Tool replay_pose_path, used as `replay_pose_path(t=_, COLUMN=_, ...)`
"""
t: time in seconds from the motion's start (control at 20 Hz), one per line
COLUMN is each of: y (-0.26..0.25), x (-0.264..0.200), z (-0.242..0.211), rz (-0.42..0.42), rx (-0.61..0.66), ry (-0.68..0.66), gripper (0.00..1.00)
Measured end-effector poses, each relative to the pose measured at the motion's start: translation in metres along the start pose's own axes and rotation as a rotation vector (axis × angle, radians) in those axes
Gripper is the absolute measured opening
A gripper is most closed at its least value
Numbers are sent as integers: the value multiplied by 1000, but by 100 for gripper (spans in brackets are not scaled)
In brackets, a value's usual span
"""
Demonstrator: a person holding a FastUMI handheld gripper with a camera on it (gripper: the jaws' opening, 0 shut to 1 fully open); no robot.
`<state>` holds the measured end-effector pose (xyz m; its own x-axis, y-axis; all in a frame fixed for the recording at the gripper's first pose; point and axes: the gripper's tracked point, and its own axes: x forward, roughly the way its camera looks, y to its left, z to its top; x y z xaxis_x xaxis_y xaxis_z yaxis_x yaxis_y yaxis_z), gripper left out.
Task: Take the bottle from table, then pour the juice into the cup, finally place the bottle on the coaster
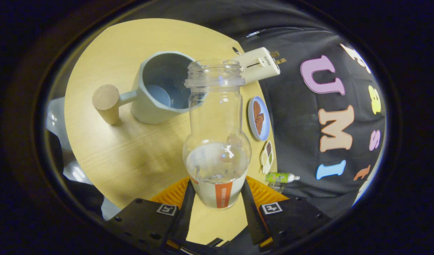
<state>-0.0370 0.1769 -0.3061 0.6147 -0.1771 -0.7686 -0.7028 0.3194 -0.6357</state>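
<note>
Between ribbed fingers: clear, bulbous bottle.

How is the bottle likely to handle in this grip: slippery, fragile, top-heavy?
The bottle, held between the fingers near its base, looks like clear, smooth glass, so probably rigid, somewhat slippery and breakable if dropped. It is uncapped and holds little liquid, so likely light with little slosh. Tilted toward the cup, its tall neck may lever against the low grip.
</note>
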Motion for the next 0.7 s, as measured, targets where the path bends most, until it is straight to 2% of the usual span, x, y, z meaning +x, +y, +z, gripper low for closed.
replay_pose_path(t=0.7, y=-23, x=-2, z=-2, rz=-48, rx=-184, ry=76, gripper=71)
